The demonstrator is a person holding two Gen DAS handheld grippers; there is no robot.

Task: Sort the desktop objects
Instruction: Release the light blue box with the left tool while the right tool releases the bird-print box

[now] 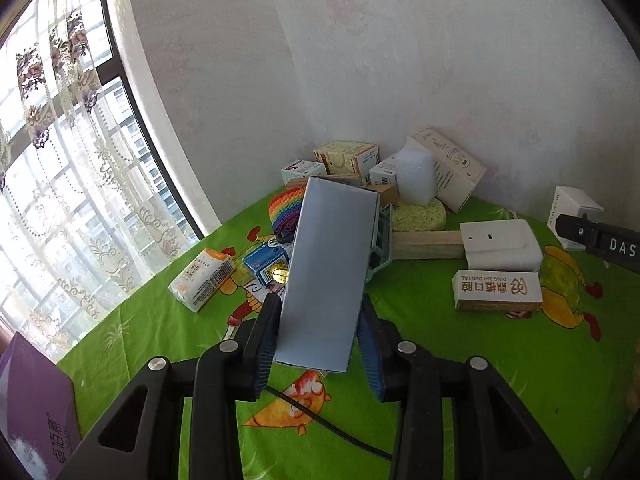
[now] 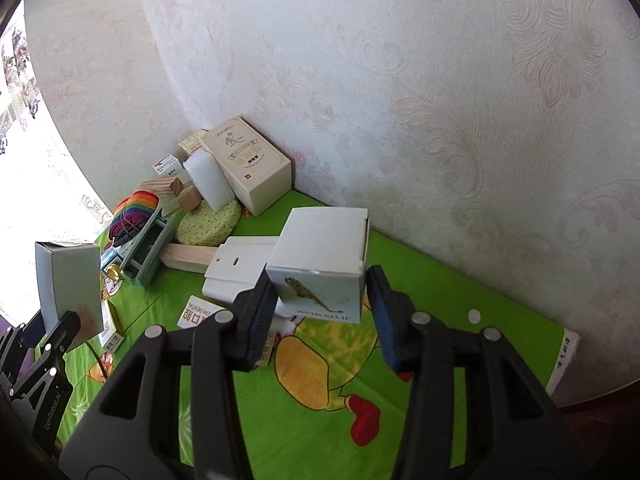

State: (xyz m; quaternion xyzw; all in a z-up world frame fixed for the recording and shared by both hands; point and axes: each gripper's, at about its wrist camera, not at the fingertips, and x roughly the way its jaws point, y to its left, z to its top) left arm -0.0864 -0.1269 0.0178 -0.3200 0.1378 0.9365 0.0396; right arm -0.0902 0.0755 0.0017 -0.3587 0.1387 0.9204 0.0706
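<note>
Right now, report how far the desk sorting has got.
Done: boxes, a foam block and wood blocks are piled in the far corner, though no finished groups are evident. In hand: the left hand-held gripper holds a pale blue box off the cloth; the right hand-held gripper brackets a white bird-print box. Left: the dental box, tissue pack and wood strip lie scattered.
</note>
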